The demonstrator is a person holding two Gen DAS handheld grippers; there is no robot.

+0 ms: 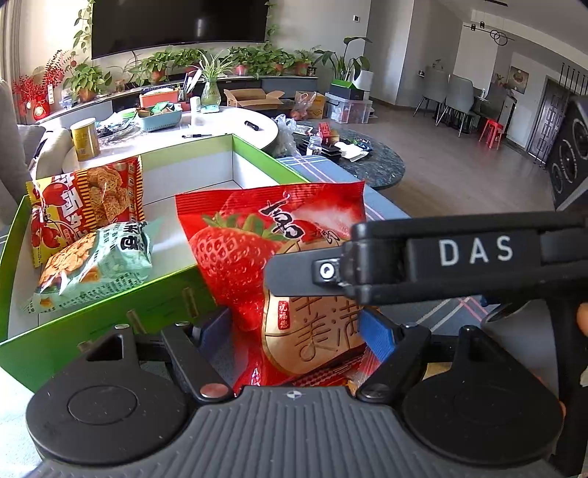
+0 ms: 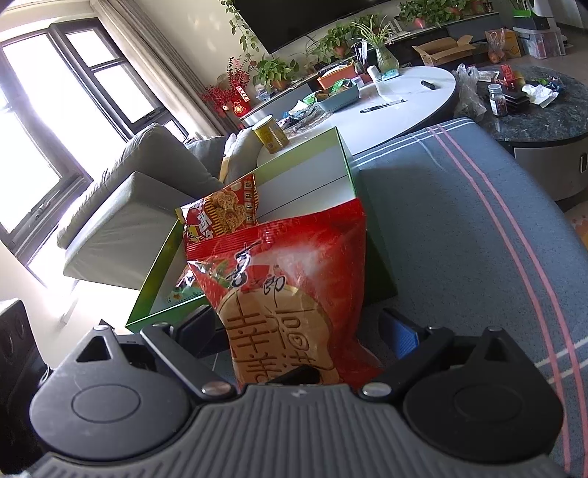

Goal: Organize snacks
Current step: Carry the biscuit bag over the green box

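Grey striped sofa (image 2: 459, 228), white table (image 2: 400, 110) beyond.

White oval table (image 1: 228, 127), yellow can (image 1: 85, 138), wall television (image 1: 176, 22), potted plants (image 1: 257, 60), grey sofa (image 2: 132, 191), dark round table (image 2: 540, 114)

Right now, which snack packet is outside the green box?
The red strawberry packet, held between the grippers; the mint-green packet and yellow-red packet lie inside the green box.

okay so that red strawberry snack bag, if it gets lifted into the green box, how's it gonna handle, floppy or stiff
Probably floppy: the red strawberry bag is thin crinkled film that bends above the left tool. Likely light, since it looks puffed with air. The printed biscuit suggests brittle contents, so a hard squeeze could crack them. Its glossy surface may slip.
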